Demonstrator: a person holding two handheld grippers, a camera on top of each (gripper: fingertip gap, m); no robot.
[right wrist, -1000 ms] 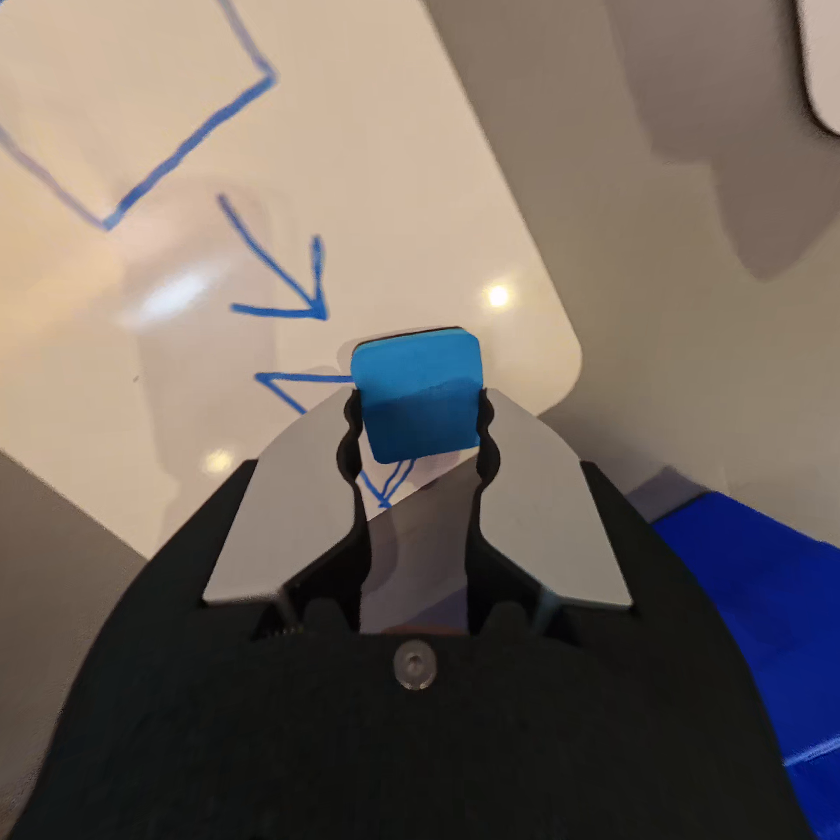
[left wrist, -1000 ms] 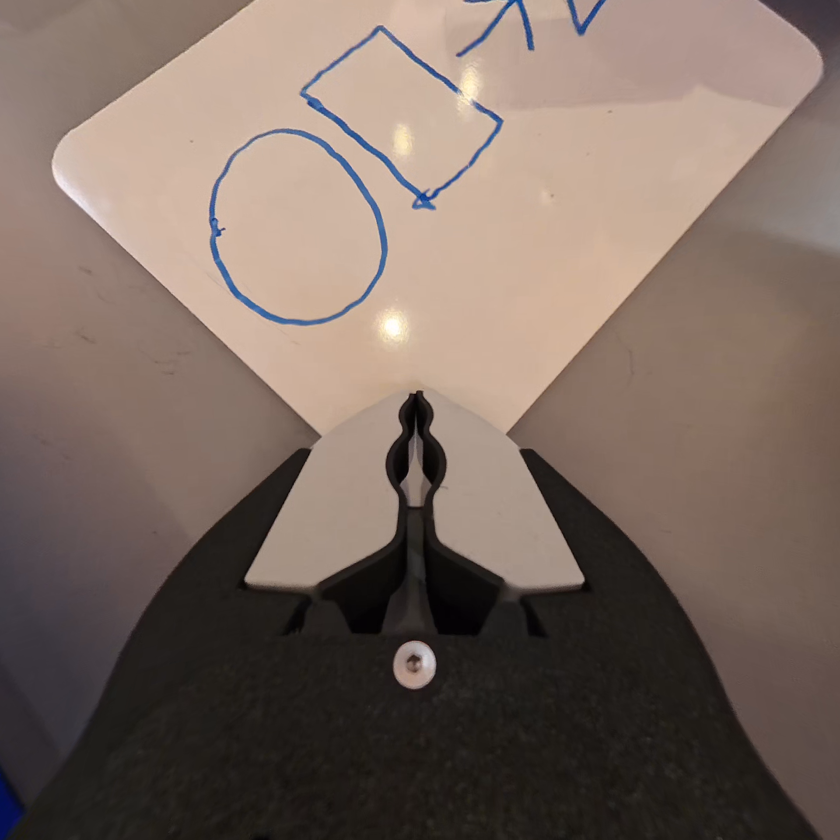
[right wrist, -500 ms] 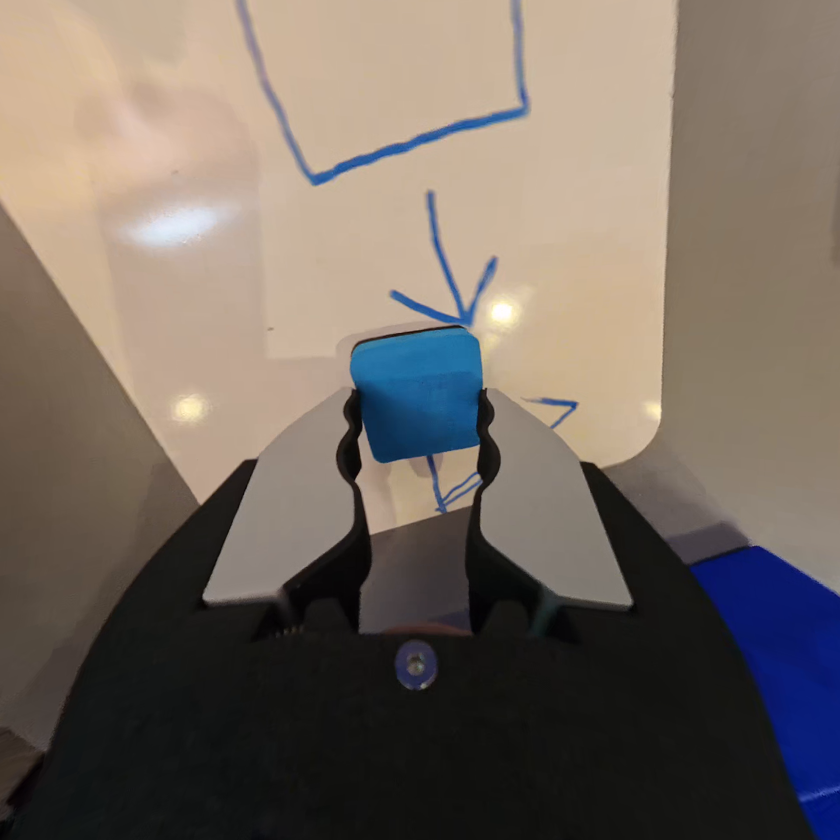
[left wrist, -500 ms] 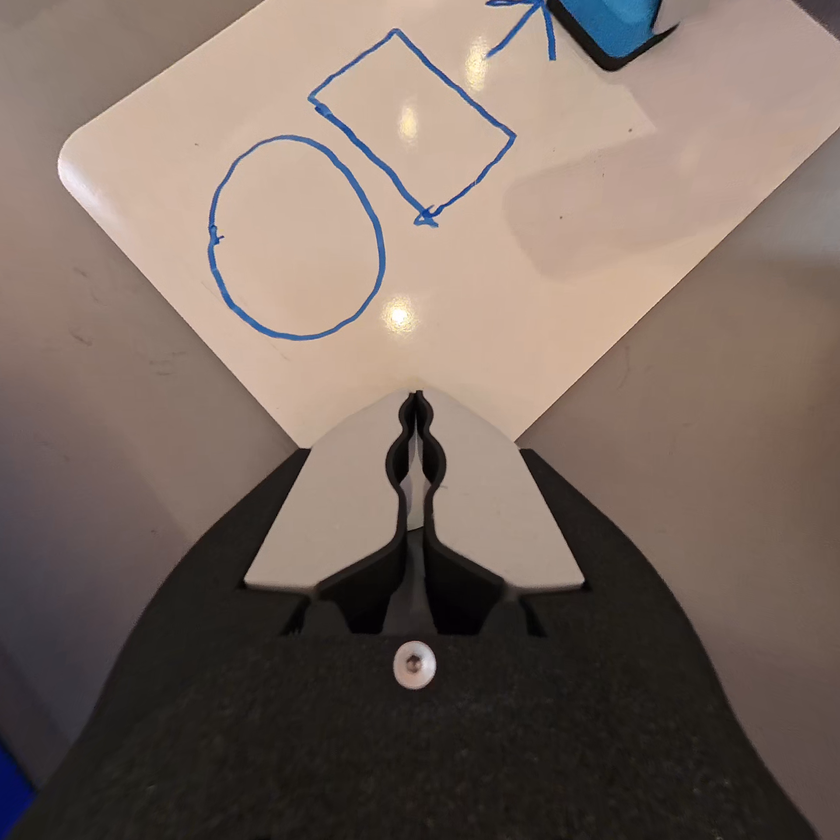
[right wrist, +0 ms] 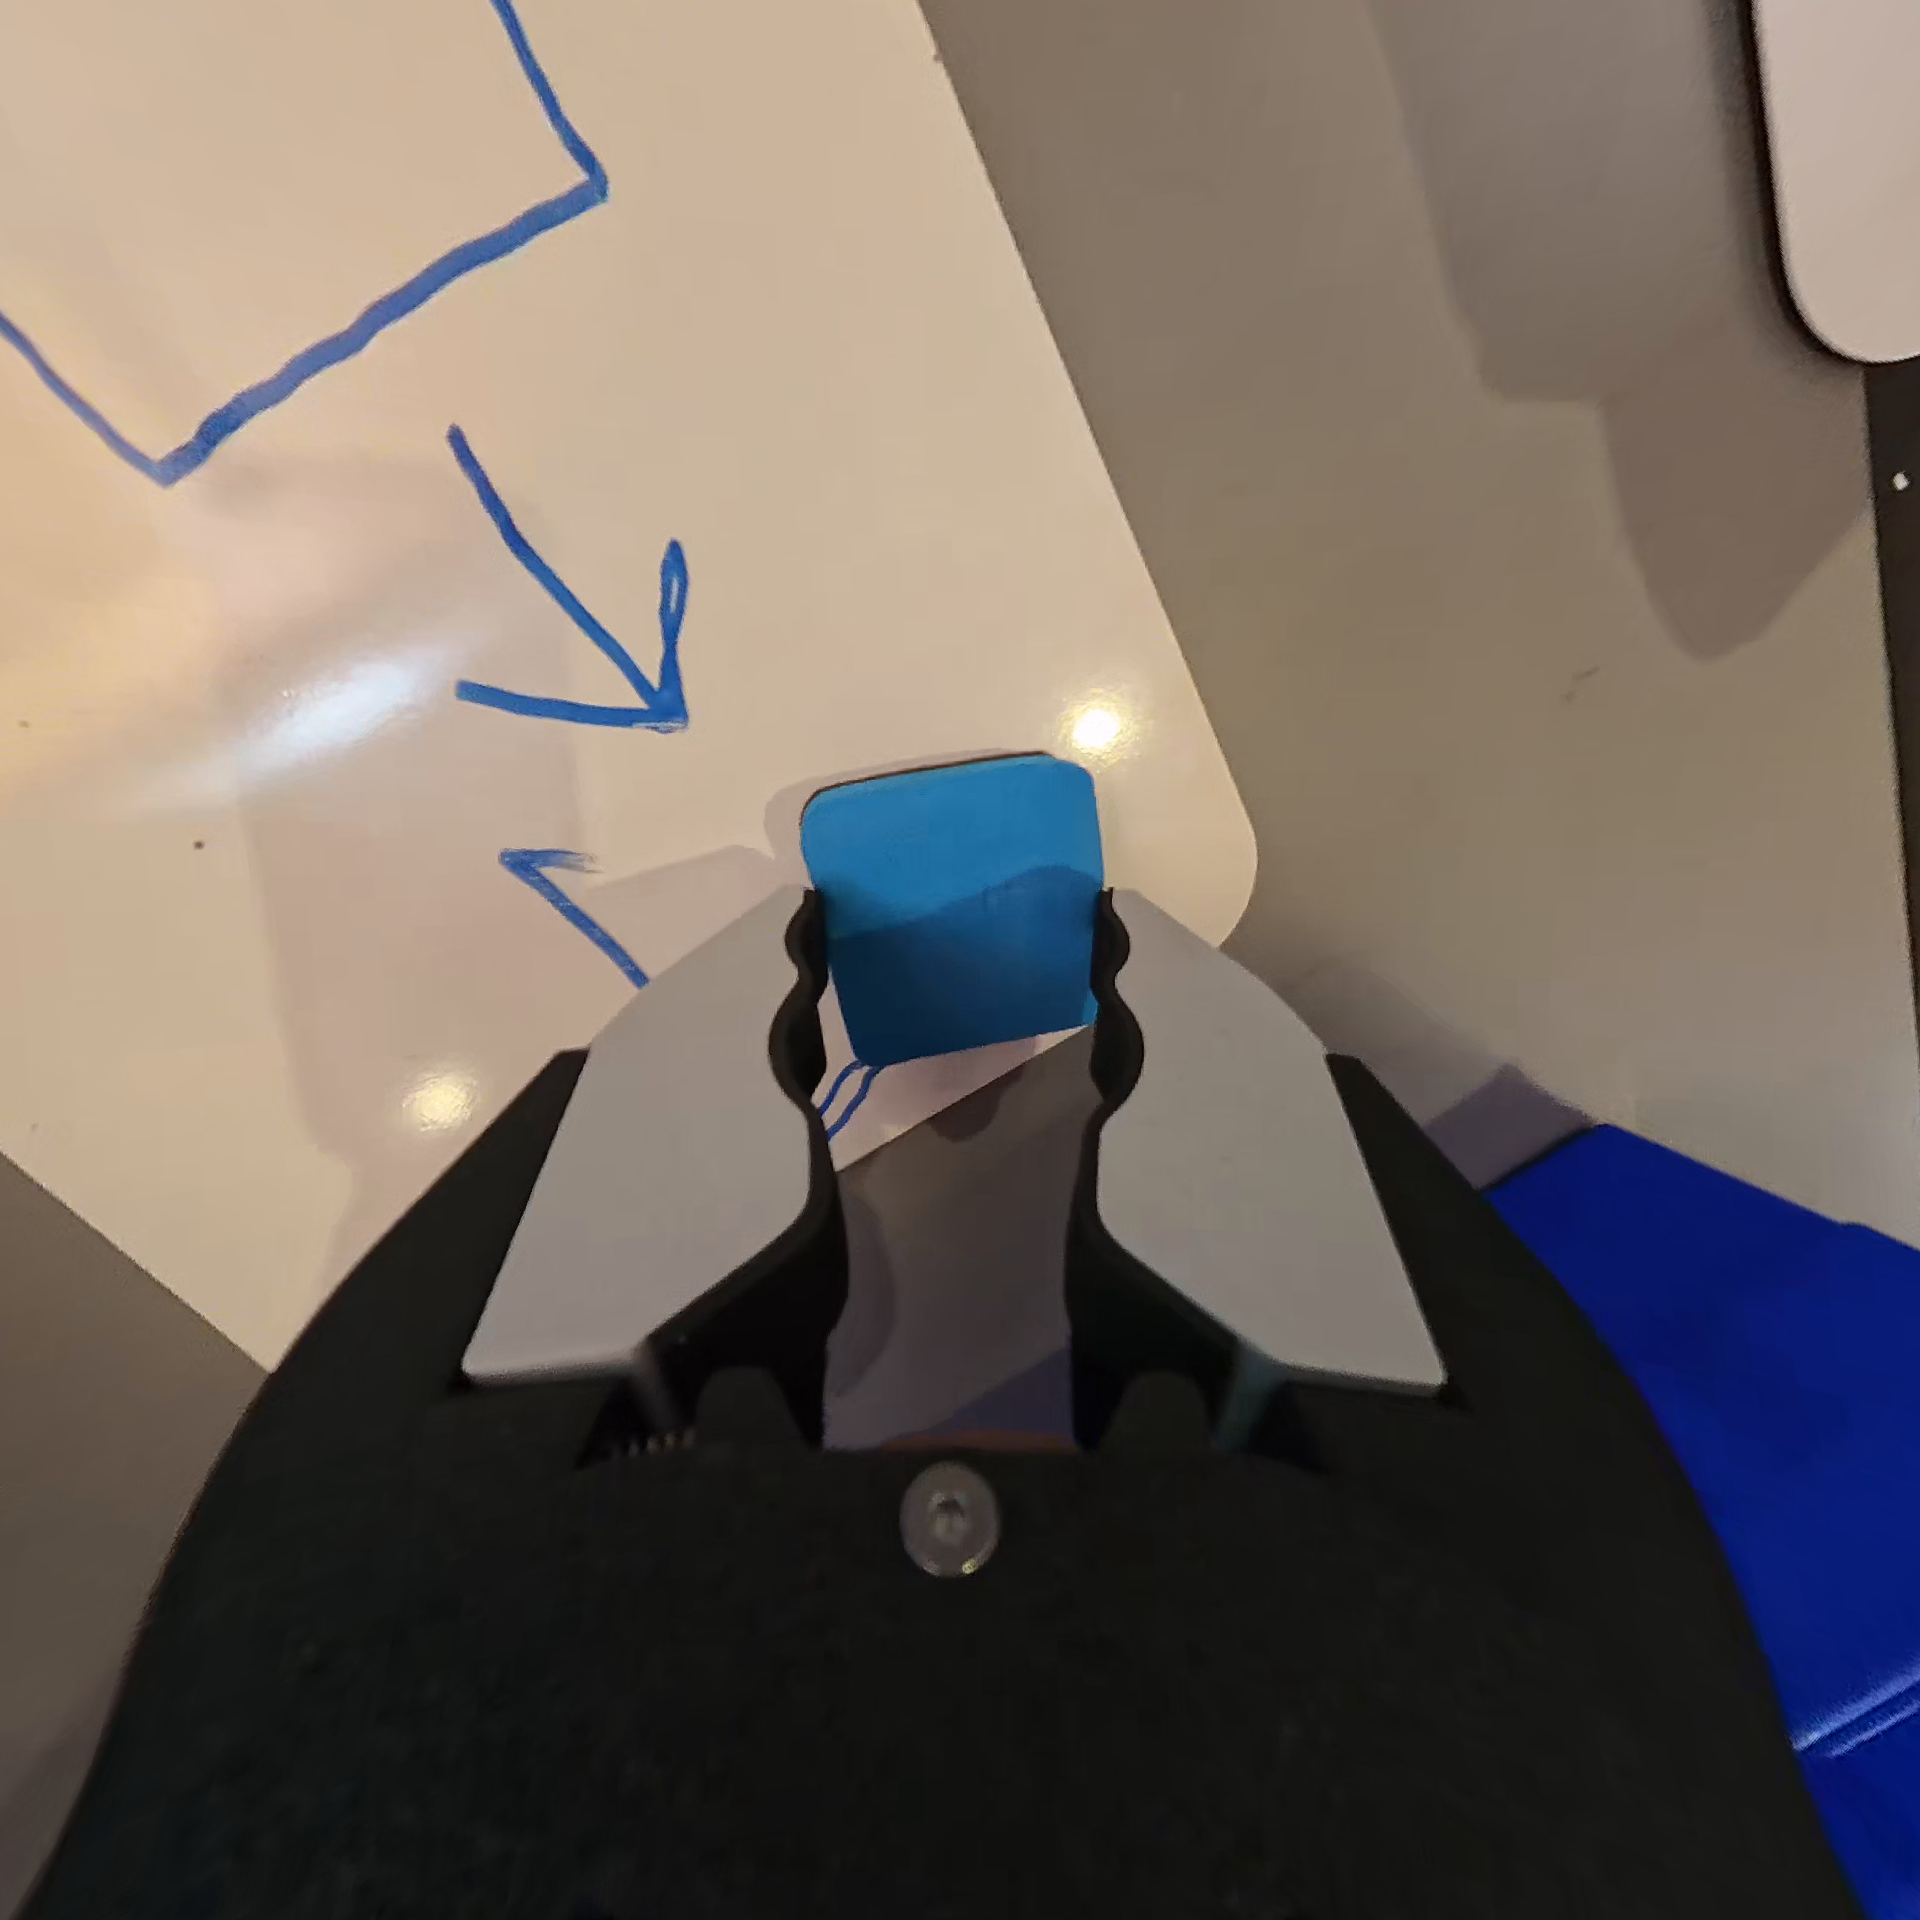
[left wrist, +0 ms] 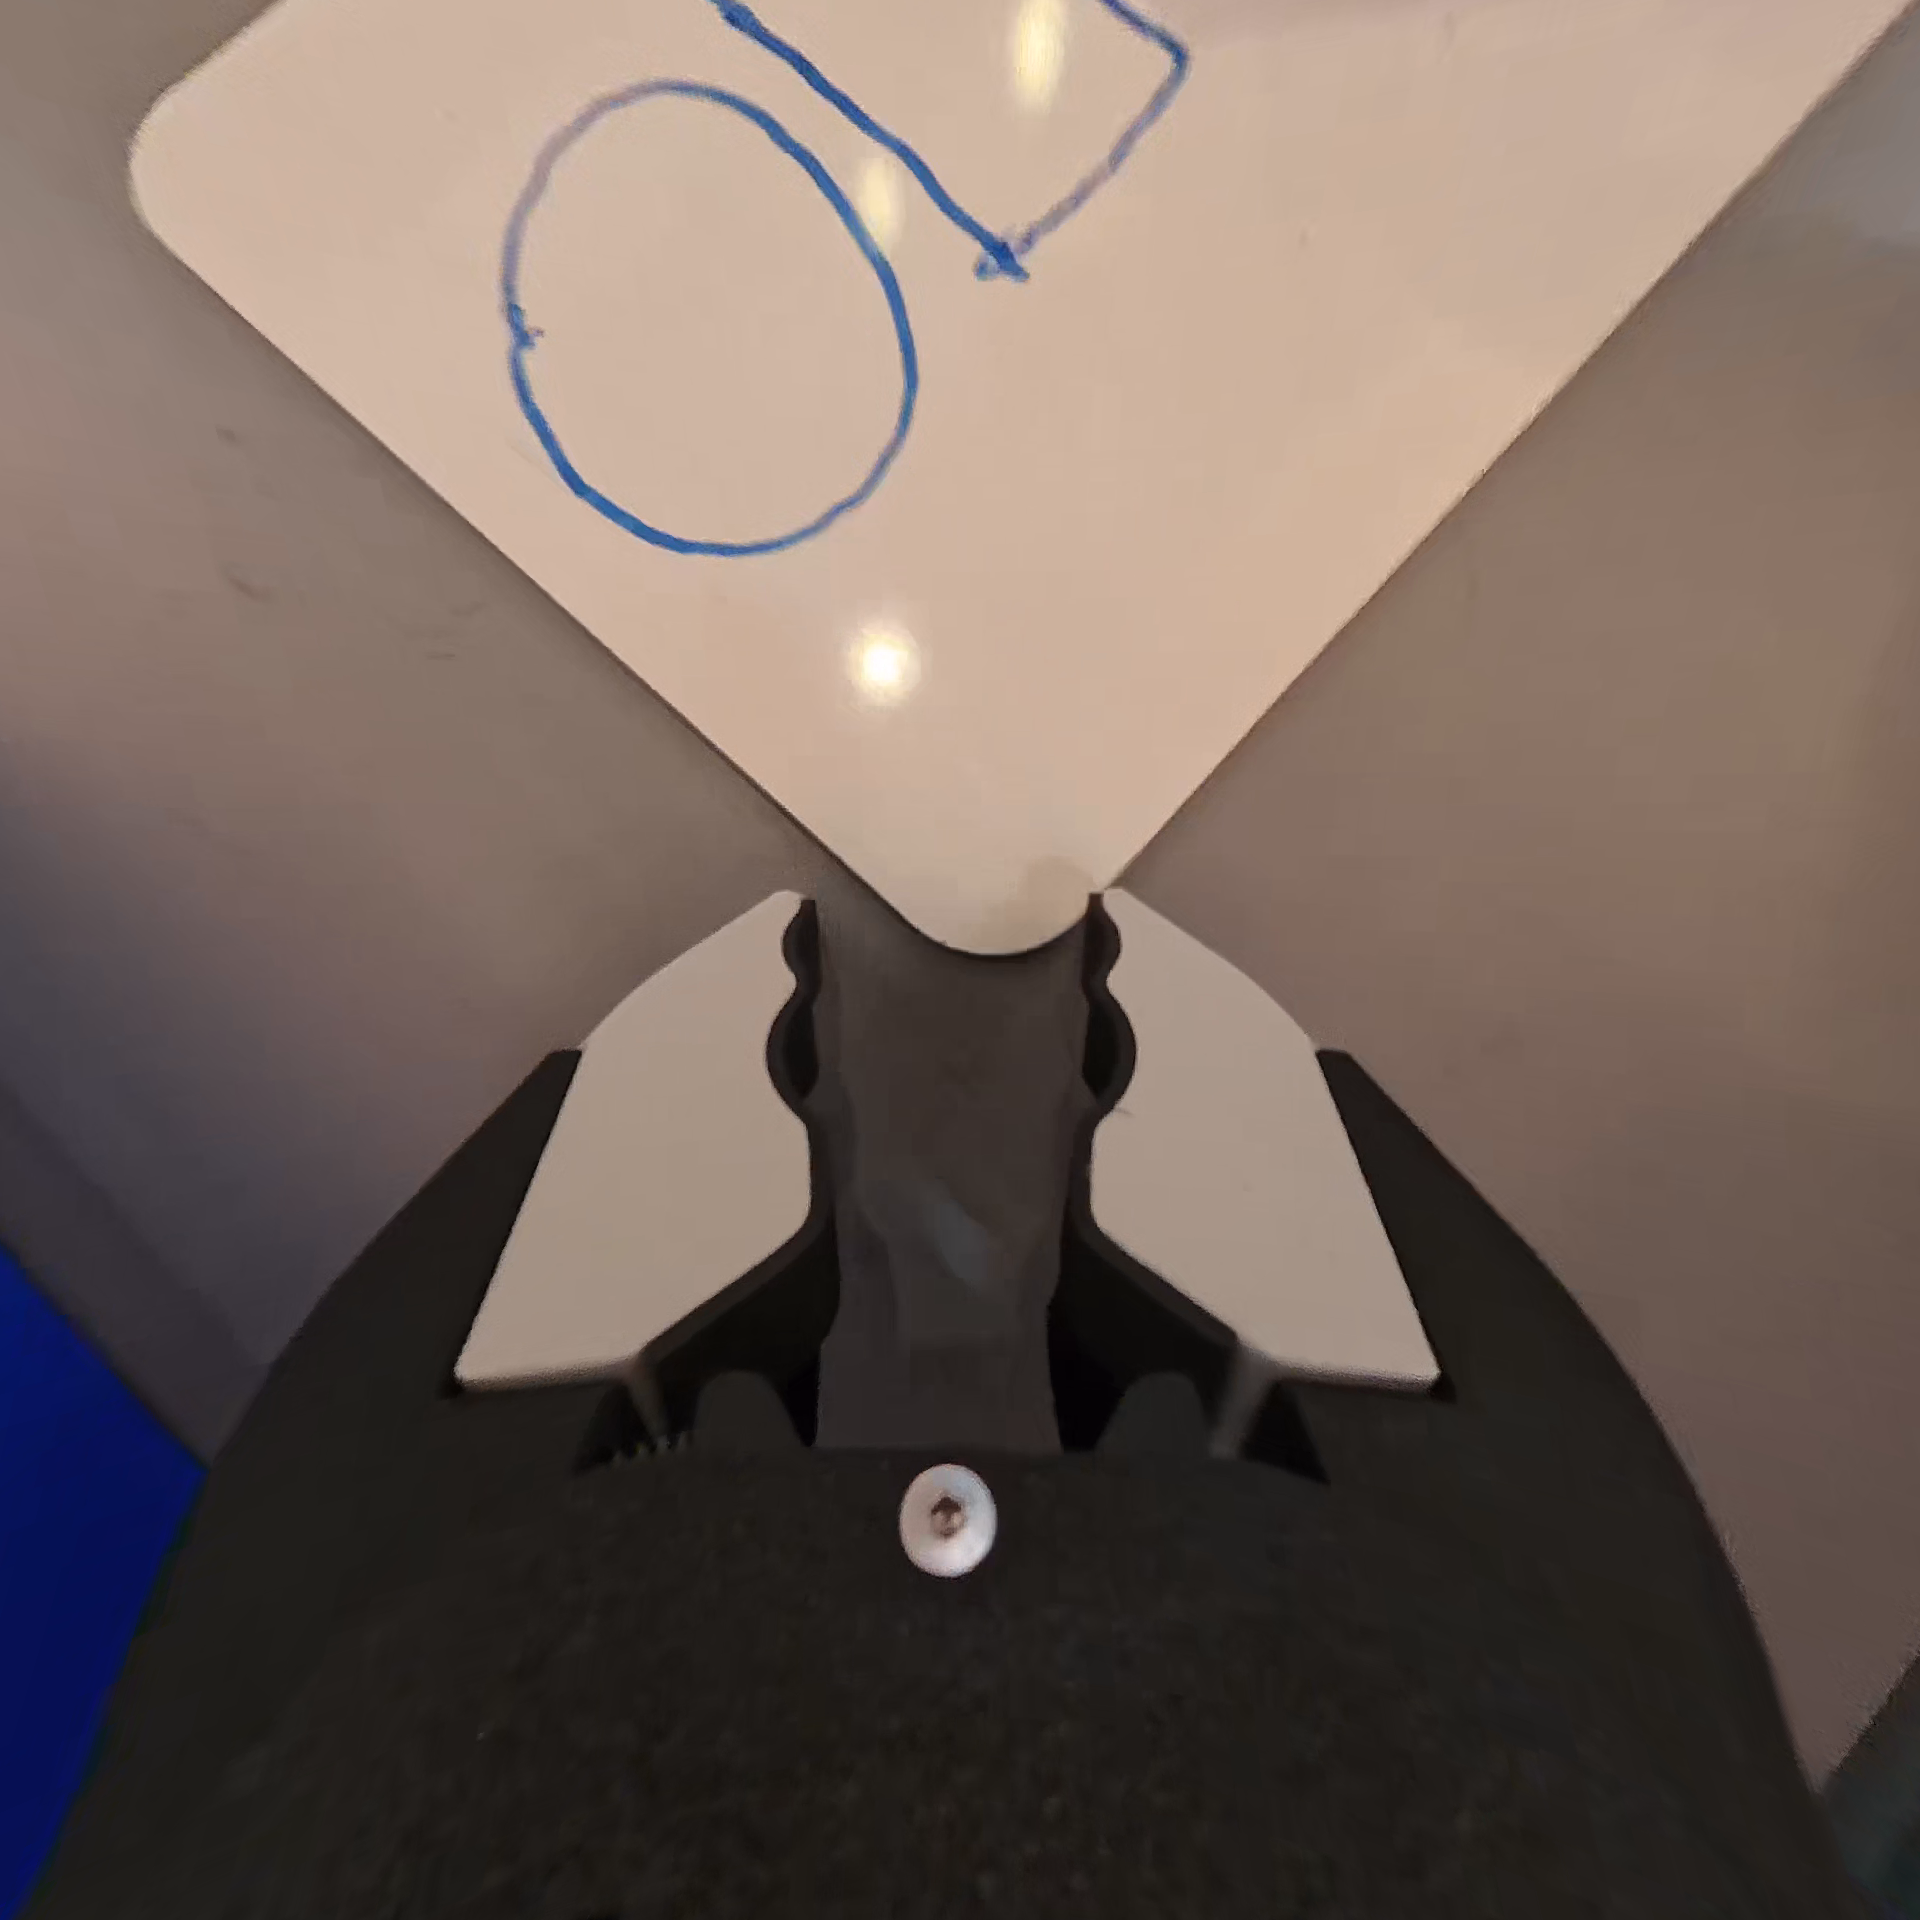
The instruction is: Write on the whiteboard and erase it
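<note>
Since half a second ago the left gripper (left wrist: 948,925) has spread its jaws apart, the whiteboard (left wrist: 1039,520) corner lying on the grey bench (left wrist: 312,779) between their tips. On the right, the right gripper (right wrist: 954,914) has swung back, jaws clamped on the blue eraser (right wrist: 951,894), which sits over the half-wiped triangle (right wrist: 566,904) below the arrow (right wrist: 592,634).

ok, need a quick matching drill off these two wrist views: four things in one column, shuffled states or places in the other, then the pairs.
Things:
1. left tongs
2. right tongs
3. blue circle
4. blue arrow

States or places:
A. shut on the blue eraser
B. drawn near the whiteboard corner, beside the square
C. open, jaws either side of the whiteboard's near corner
D. drawn just ahead of the eraser

Pairs: 1-C, 2-A, 3-B, 4-D
</note>
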